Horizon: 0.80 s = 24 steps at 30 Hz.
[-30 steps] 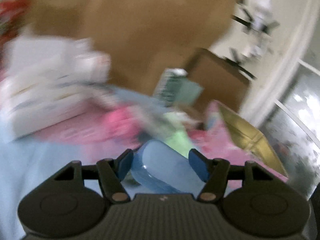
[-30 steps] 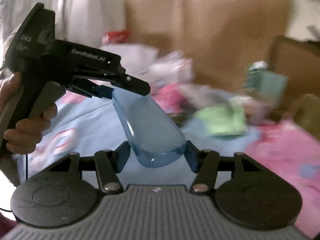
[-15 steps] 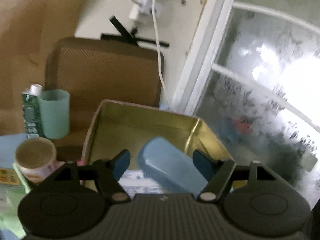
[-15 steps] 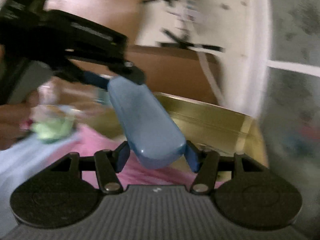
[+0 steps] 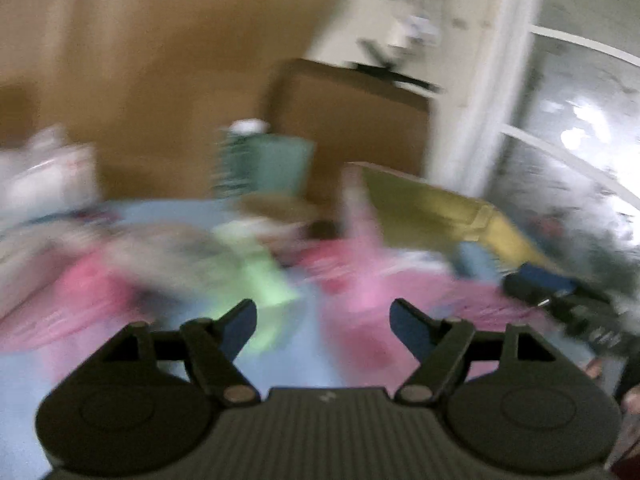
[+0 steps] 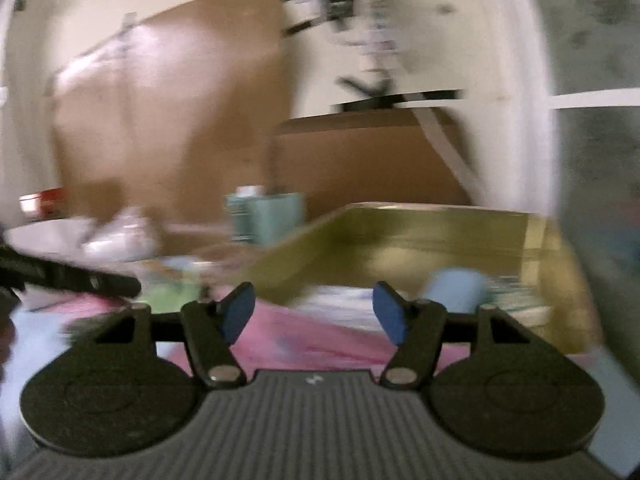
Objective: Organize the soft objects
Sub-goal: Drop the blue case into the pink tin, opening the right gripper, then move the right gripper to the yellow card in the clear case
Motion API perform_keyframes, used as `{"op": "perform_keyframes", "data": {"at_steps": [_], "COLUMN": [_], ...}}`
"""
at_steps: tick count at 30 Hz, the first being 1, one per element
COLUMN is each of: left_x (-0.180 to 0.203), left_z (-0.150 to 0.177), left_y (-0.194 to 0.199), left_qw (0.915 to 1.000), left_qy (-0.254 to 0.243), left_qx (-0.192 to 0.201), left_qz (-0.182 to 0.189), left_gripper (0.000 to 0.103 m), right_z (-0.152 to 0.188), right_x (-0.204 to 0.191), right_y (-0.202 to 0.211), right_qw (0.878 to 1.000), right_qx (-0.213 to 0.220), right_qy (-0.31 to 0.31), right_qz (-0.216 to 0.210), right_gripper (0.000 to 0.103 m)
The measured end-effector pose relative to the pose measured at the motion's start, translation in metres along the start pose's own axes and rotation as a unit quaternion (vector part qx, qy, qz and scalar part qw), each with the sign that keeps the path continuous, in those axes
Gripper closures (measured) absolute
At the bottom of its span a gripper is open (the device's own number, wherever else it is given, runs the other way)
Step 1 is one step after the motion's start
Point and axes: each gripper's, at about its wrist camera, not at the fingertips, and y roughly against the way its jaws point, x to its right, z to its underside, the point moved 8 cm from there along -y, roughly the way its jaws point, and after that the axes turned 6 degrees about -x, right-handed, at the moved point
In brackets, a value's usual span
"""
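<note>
Inside the gold box (image 6: 460,236): the light-blue soft case (image 6: 454,289) lies near its front edge.
Bed beside the box: a green cloth (image 5: 256,276) and pink items, too smeared to identify.
Risk: blur suggests fast swinging; either hand-held gripper could clip the box wall.
Left hand-held gripper (image 5: 323,322): spread wide, empty.
Right hand-held gripper (image 6: 313,312): spread wide, empty.

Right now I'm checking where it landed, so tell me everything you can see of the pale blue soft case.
The pale blue soft case lies inside the gold-lined box, toward its right side, on some white printed material. It looks smooth, rounded and oblong, though motion blur hides detail. Neither gripper touches it: the right gripper and the left gripper are both open and empty. From the left wrist view only a blurred blue patch shows.
</note>
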Motion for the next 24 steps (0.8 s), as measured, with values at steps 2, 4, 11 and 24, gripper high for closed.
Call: {"op": "perform_keyframes", "data": {"at_steps": [2, 4, 11, 24], "left_x": [-0.043, -0.087, -0.176, -0.169], "left_z": [0.016, 0.029, 0.052, 0.048], "left_y": [0.018, 0.034, 0.059, 0.065], "left_qw": [0.9987, 0.9945, 0.974, 0.9778], "left_qy": [0.034, 0.07, 0.185, 0.17], "left_qx": [0.002, 0.007, 0.035, 0.073], "left_qz": [-0.039, -0.078, -0.125, -0.098], "left_gripper": [0.027, 0.027, 0.027, 0.024], "right_z": [0.002, 0.004, -0.005, -0.025], "right_x": [-0.03, -0.061, -0.152, -0.159], "right_y": [-0.013, -0.03, -0.107, -0.205], "right_qw": [0.999, 0.997, 0.978, 0.971], "right_qx": [-0.016, -0.033, -0.059, -0.128], "right_qy": [0.022, 0.053, 0.183, 0.201], "right_qz": [-0.033, -0.055, -0.081, -0.018], "right_gripper": [0.039, 0.039, 0.039, 0.057]}}
